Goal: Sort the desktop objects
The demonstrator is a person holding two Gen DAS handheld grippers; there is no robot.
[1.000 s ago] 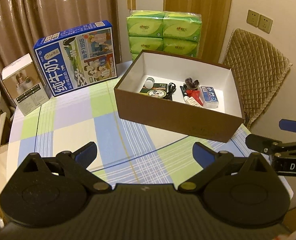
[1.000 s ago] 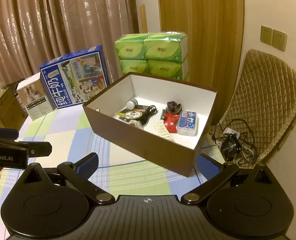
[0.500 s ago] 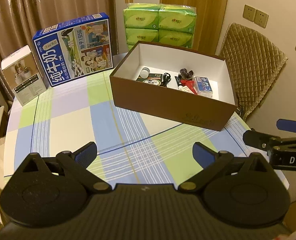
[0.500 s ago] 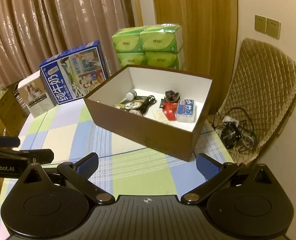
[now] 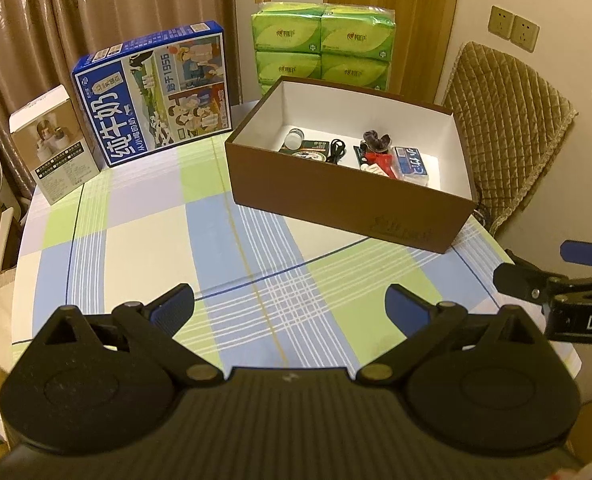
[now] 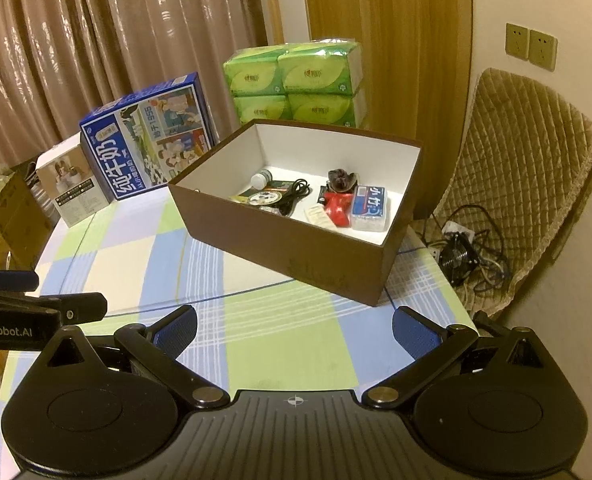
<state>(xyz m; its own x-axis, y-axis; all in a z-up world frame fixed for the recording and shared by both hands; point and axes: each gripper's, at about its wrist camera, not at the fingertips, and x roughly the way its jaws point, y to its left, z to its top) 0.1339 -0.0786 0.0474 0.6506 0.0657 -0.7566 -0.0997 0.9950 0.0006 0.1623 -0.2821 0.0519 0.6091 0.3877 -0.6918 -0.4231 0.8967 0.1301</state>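
Observation:
A brown box [image 5: 335,196] [image 6: 296,248] with a white inside stands at the back right of the checked tablecloth. Inside it lie a small white-capped bottle [image 6: 261,179], a black cable [image 6: 296,192], a red packet [image 6: 337,206], a blue tissue pack [image 6: 369,204] and a dark furry item [image 6: 340,179]. My left gripper [image 5: 290,306] hovers open over the cloth in front of the box, holding nothing. My right gripper [image 6: 294,330] is open and holds nothing too, near the table's front right. Each gripper shows at the edge of the other's view.
A blue milk carton box [image 5: 156,92], a small white product box [image 5: 54,144] and a stack of green tissue packs [image 5: 323,48] line the table's back. A padded chair [image 6: 523,168] stands to the right, with cables and a small fan [image 6: 459,256] on the floor.
Both grippers have drawn back and risen away from the box, so it looks smaller and farther. Both stay open.

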